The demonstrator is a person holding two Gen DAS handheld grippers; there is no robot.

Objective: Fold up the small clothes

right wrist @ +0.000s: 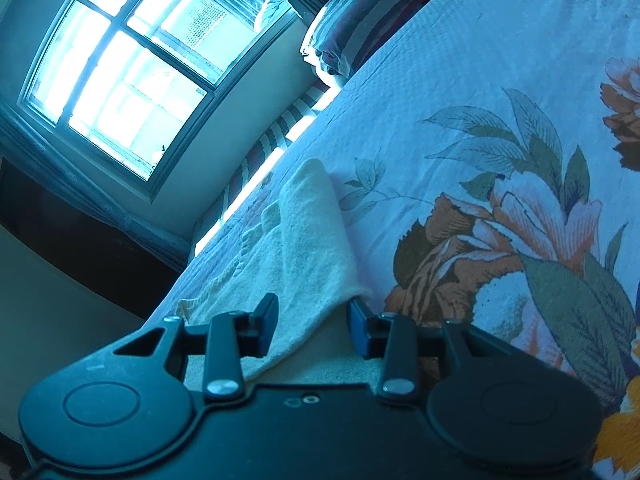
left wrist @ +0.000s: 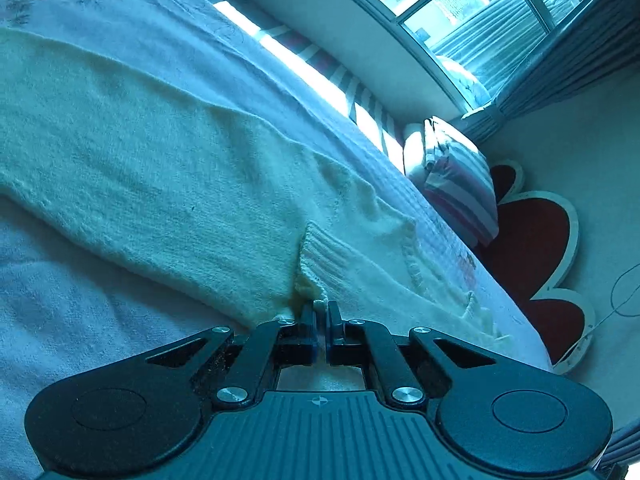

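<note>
A cream knitted sweater [left wrist: 160, 152] lies spread on the bed. My left gripper [left wrist: 322, 312] is shut on the sweater's edge beside a ribbed cuff [left wrist: 324, 260]. In the right wrist view the sweater [right wrist: 304, 236] lies in a narrow fold across the floral bedspread [right wrist: 480, 160]. My right gripper [right wrist: 314, 316] is open, its jaws standing either side of the sweater's near edge. The fabric runs on under the gripper body, where it is hidden.
A striped folded quilt [left wrist: 452, 176] lies at the bed's far side under a window [right wrist: 120, 68]. A red flower-shaped mat [left wrist: 536, 256] lies on the floor beside the bed. The bed edge runs close past the sweater [right wrist: 256, 176].
</note>
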